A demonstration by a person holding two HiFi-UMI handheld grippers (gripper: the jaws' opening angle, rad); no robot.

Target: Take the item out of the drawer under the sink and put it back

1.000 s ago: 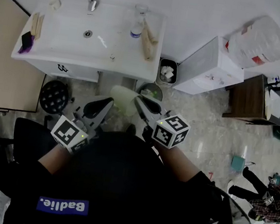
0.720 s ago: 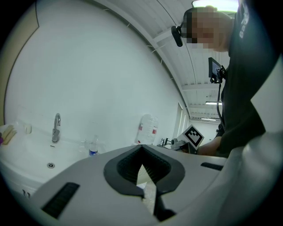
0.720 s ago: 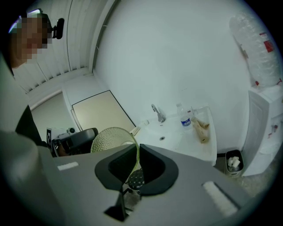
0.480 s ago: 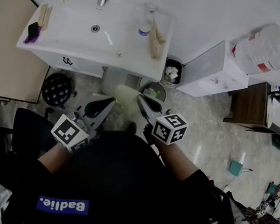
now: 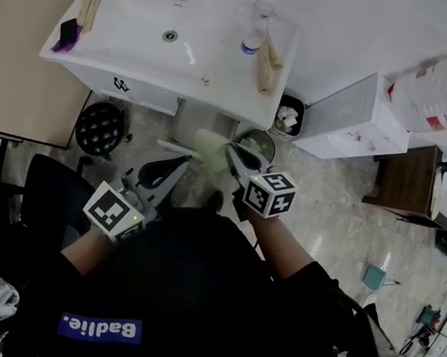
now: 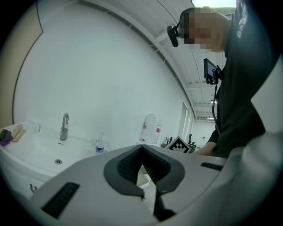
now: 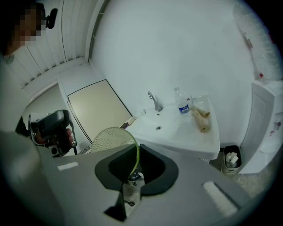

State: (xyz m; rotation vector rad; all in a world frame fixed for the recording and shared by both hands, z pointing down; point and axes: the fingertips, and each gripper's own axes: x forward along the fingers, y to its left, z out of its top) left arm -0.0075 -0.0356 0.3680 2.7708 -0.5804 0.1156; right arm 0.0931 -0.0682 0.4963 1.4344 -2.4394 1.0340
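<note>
Pale green plastic is what my right gripper (image 5: pixel 232 155) pinches: a thin round plate (image 5: pixel 208 145) with a pebbled face, caught by its edge between jaws pressed onto it. In the right gripper view the plate (image 7: pixel 108 138) stands on edge and rises out of the jaws toward the left. It hangs in the air in front of me, below the front edge of the sink (image 5: pixel 98 70) and near the white cabinet (image 5: pixel 141 91) under it, touching neither.

My left gripper (image 5: pixel 173 163) sits just beside it, lower and to the left. Its jaws are drawn nearly together and I see nothing between them in the left gripper view.

I judge the first half done, since the plate is out and in hand. Putting it back is left. I cannot tell from here whether the drawer is open, because the sink hides most of the cabinet front.
</note>
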